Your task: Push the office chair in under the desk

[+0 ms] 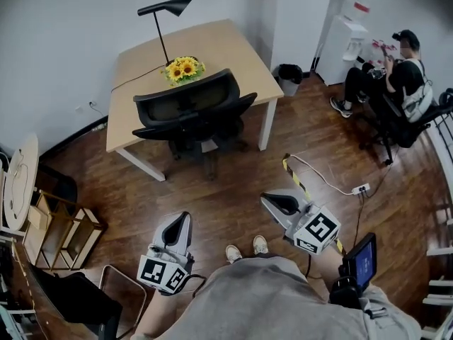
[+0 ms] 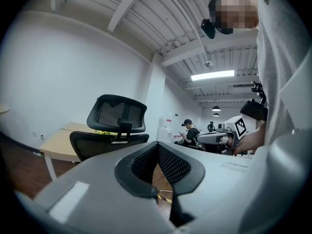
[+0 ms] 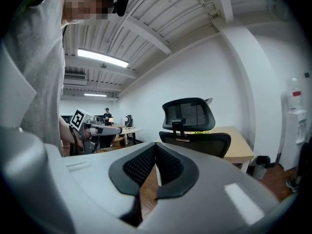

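I see office chair [image 1: 190, 115] at tabletop [image 1: 219, 44] near edge, backrest toward me. Left hand-held gripper [image 1: 182, 219] and right hand-held gripper [image 1: 273, 201] well short of chair, apart from it. Both jaws pressed together, nothing held.

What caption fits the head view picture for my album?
Both shut, the left hand-held gripper and right hand-held gripper face the black office chair at the wooden desk.
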